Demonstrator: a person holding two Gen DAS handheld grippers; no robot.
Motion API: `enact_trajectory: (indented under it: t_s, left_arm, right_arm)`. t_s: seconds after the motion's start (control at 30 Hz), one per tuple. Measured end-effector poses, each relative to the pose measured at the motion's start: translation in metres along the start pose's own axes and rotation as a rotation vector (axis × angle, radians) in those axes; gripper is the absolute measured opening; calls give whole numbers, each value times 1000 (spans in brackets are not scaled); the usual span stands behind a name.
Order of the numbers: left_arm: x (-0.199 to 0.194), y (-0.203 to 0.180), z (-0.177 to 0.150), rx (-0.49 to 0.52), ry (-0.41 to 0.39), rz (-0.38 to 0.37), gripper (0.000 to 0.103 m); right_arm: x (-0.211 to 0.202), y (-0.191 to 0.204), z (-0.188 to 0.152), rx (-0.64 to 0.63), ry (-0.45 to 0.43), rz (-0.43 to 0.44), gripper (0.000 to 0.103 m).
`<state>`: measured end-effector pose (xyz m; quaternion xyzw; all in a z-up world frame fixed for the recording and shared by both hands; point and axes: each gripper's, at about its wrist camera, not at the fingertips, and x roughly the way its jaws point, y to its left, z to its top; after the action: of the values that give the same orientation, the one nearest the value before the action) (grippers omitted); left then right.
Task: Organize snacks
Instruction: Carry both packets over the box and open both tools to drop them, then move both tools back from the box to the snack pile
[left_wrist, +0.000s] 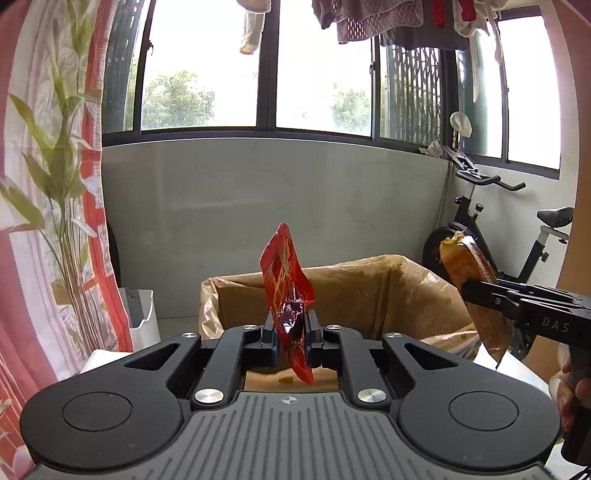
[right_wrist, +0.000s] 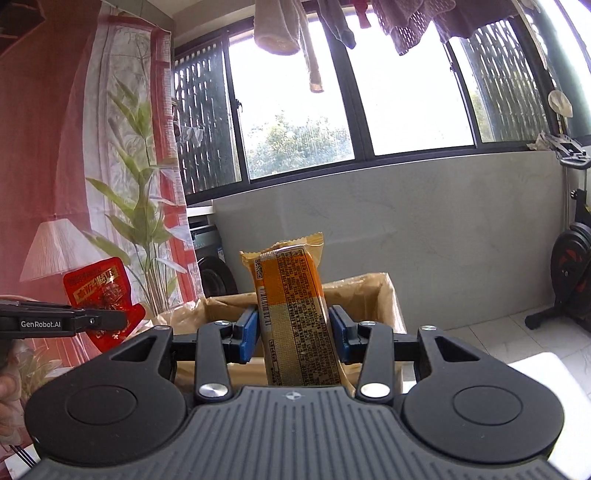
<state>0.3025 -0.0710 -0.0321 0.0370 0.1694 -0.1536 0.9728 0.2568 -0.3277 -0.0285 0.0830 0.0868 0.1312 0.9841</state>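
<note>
1. Left hand-held gripper (left_wrist: 290, 332) is pinching a red snack pouch (left_wrist: 286, 295) by its lower half, held upright in the air.
2. Right hand-held gripper (right_wrist: 291, 330) is clamped on an orange wrapped snack bar (right_wrist: 295, 310), also upright; back label print too small to read.
3. Readable writing: "GenRobot.AI" and "DAS" on the gripper bodies.
4. Lined cardboard box (left_wrist: 369, 291) sits just beyond both.
5. Likely step: carrying to the box. Next: move over the opening, release.

window (left_wrist: 321, 66): daylight is pouring in | grey wall (left_wrist: 277, 206): sitting below window | laundry (right_wrist: 280, 29): hanging above window | exercise bike (left_wrist: 524, 229): standing right of window | curtain (left_wrist: 55, 184): hanging left of window
</note>
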Motion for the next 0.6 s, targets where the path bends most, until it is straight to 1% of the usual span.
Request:
enact_trajectory:
  t_s: [0.1,0.2,0.27,0.4,0.43,0.5,0.53,0.57,0.6]
  left_arm:
    - [18,-2,11,10,3,10,13]
    - [41,-3,19,0,38,-3,13]
    - [55,-2,22,-10,59,-9,14]
    - [79,2,20,-33,94,-33,15]
    - [83,3,19,-41,105,-34,17]
    - [88,5,18,-56,124,-28,40]
    - [87,5,17,-60,124,-23,43]
    - [84,7,16,-60,122,-18,45]
    - [82,8,17,-59,122,-17,45]
  right_arm:
    - [32,-6,6,26,32,13,43]
    - [58,-10,8,36,79,18,42]
    - [71,-13,9,51,114,21,39]
    - [86,-19,8,84,164,28,39]
    - [88,-19,8,87,172,33,41]
    - [86,-20,9,95,172,34,42]
    - [83,-21,10,96,171,32,48]
    - [81,-21,12,97,166,29,51]
    - [77,-20,13,98,158,24,51]
